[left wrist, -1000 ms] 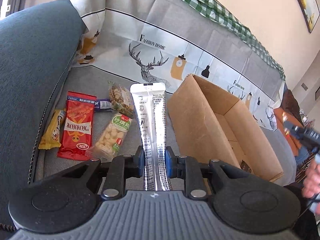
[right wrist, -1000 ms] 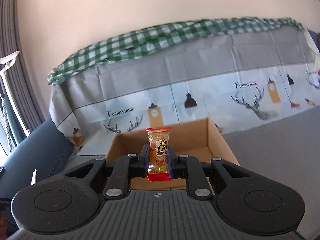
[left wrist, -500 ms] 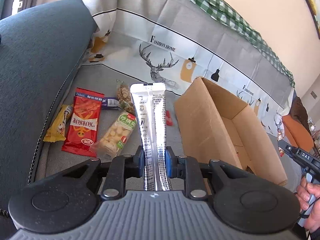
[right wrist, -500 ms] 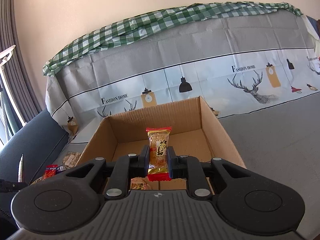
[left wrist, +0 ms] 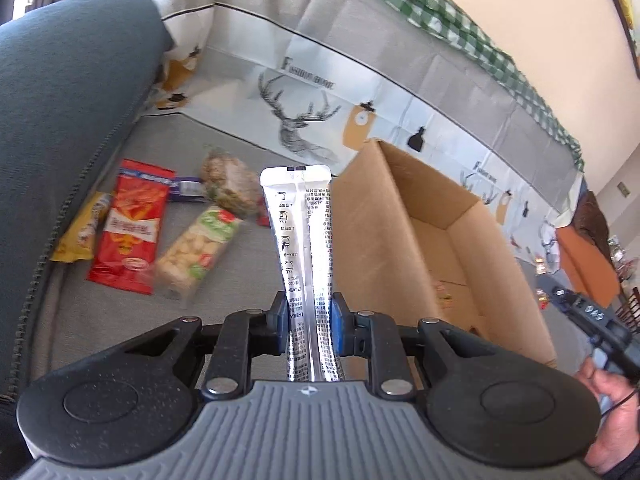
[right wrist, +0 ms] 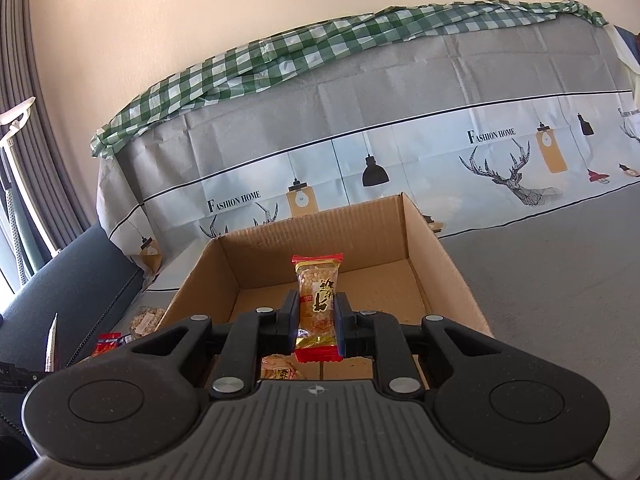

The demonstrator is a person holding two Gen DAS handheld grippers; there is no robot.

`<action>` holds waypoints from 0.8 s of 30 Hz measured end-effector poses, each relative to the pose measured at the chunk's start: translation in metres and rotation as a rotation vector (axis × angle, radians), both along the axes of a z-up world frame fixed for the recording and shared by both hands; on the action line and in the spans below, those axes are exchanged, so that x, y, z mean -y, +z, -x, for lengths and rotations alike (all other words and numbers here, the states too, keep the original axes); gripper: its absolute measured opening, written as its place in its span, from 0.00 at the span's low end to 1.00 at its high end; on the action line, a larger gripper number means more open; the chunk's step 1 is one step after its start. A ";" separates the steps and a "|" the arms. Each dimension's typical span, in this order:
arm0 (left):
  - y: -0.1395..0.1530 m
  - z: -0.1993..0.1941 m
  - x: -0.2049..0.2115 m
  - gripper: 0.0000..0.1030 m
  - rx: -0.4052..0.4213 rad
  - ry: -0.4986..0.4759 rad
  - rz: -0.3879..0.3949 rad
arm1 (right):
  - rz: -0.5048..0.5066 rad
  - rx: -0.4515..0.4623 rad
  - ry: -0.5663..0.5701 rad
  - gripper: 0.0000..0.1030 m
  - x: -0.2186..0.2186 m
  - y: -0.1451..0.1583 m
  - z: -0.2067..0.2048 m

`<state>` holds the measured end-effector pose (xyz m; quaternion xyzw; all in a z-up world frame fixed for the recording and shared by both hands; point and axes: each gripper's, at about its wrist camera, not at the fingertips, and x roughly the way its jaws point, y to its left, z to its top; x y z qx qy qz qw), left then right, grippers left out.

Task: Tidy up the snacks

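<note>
My left gripper is shut on a tall silver foil snack pouch, held upright just left of an open cardboard box. My right gripper is shut on a small gold-and-red snack bar, held above the near end of the same box. A similar snack lies on the box floor below it. Loose snacks lie on the grey sofa seat left of the box: a red packet, a yellow one, a clear pack of pale pieces and a nut bar.
The sofa back carries a deer-print cover topped by a green checked cloth. A dark blue armrest bounds the seat on the left. The hand with the right gripper shows at the right edge of the left wrist view.
The left gripper with the silver pouch has shifted towards the box's left wall. The right gripper with the snack bar has come closer over the box, showing more of its floor.
</note>
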<state>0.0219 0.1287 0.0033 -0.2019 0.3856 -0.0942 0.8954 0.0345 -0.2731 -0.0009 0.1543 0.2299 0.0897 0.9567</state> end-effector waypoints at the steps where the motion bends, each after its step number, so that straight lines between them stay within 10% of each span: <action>1: 0.003 0.000 0.004 0.22 0.006 -0.007 0.006 | 0.000 0.000 0.000 0.18 0.000 0.000 0.000; 24: 0.058 -0.025 0.107 0.22 0.112 -0.171 0.051 | -0.012 0.002 -0.008 0.18 0.003 -0.002 0.000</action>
